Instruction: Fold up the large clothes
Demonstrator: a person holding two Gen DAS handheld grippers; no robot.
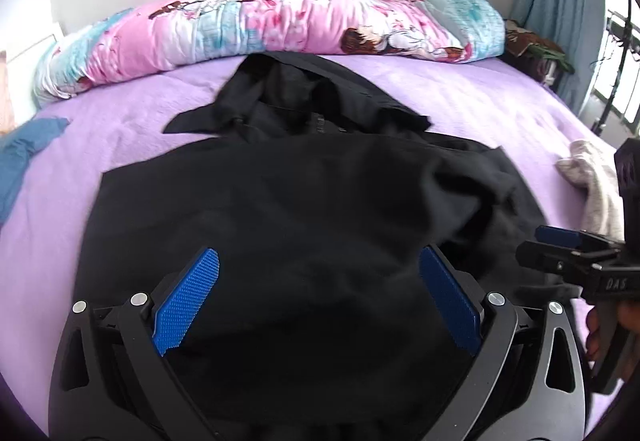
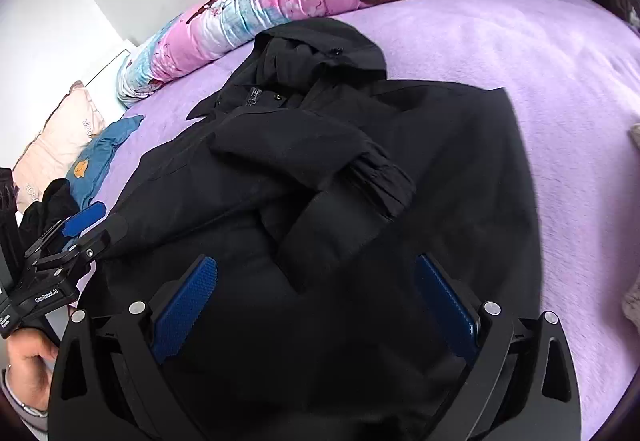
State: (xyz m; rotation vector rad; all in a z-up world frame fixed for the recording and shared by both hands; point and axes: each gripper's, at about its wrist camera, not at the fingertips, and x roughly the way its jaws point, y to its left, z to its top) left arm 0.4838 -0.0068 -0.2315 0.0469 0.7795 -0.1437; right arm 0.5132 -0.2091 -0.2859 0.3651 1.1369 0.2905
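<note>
A large black hooded jacket (image 1: 304,193) lies on the purple bed sheet (image 1: 500,105), hood toward the pillow. In the right wrist view the jacket (image 2: 440,161) has both sleeves folded across its front. My left gripper (image 1: 320,265) is open, its blue pads wide apart over the jacket's near part, holding nothing. My right gripper (image 2: 316,273) is open over the jacket's lower part, also empty. The right gripper also shows at the jacket's right edge in the left wrist view (image 1: 560,249). The left gripper shows at the jacket's left edge in the right wrist view (image 2: 88,225).
A pink and blue floral quilt roll (image 1: 280,25) lies along the wall. A blue garment (image 2: 100,157) and a pale pink pillow (image 2: 56,137) lie at the bed's left. A beige cloth (image 1: 592,189) lies at the right. A blue curtain (image 1: 560,1) hangs beyond.
</note>
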